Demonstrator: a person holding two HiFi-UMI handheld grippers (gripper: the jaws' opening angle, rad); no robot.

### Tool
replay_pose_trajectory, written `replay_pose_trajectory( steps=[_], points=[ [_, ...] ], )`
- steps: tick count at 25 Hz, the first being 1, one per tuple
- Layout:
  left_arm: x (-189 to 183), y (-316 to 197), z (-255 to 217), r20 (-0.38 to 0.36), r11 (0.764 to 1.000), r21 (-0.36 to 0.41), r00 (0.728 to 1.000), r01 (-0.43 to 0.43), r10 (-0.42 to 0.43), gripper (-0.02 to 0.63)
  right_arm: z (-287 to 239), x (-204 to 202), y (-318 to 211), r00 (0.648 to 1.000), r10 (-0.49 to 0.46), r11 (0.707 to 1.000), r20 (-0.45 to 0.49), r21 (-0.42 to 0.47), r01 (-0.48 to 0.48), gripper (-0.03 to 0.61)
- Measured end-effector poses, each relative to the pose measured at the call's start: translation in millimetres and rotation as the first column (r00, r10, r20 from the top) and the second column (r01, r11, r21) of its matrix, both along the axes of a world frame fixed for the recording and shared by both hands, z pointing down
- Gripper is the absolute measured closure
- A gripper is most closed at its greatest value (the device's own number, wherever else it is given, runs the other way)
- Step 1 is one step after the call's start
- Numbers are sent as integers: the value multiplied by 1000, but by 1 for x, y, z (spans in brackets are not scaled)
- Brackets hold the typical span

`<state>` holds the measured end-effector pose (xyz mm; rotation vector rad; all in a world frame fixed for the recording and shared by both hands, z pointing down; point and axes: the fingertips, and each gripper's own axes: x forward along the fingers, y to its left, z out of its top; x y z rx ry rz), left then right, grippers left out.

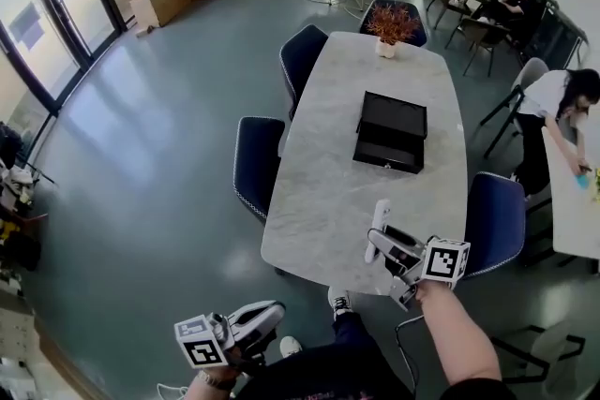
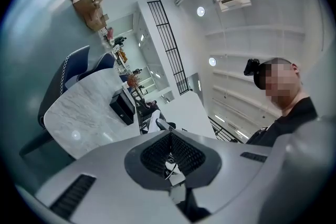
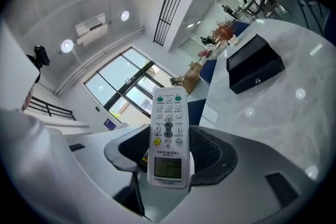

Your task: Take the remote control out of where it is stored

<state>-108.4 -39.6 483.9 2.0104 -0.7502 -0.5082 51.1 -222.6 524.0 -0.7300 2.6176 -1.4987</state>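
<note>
While my right claw (image 3: 168,159) stays out of the question as empty, clamped as it is on the white remote control (image 3: 168,136), the job looks all but done. The remote stands upright at the lower right of the head view, just above the near edge of the marble table (image 1: 328,173). It is well clear of the black box (image 1: 390,132) at the middle of the frame. That box is presumably its storage. At this size I cannot tell for sure whether it is open or closed.

Seen from the right claw's own camera, the remote fills the centre of the frame. Its buttons and small display face the lens. The pads press on its two long edges down at the display end, and the buttoned half rises free above them.

My left claw (image 2: 170,152) hangs at the lower left of the head view, off the table. Its jaws are together and hold nothing.

I judge the remote light and stiff, a hard plastic shell that will not give under the pads. Its smooth sides could slide if the squeeze slackens. Held this low, the free upper half may tip or swing on a quick turn. Moving the hold nearer the middle of its length, still on the edges, would steady it. Pads on the edges also keep clear of the buttons and the display, the parts most likely to suffer.
</note>
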Motion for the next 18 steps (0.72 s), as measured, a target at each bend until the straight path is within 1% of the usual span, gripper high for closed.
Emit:
replay_pose_trajectory(
  steps=[5,11,15,18],
  points=[
    [-3,34,-3,1,998,17,998,-61,61,606,-9,-13,82,996,40,999,76,-23,-39,348],
    [2,71,3,5,987,29,987,-160,160,606,-1,-15,168,988,103,994,118,-51,-97,348],
    [4,94,9,21,977,15,977,-214,214,606,0,-18,214,978,138,990,156,-63,-129,347],
    [7,104,11,17,970,3,970,-243,243,606,-2,-19,239,972,161,986,173,-73,-150,347]
  ],
)
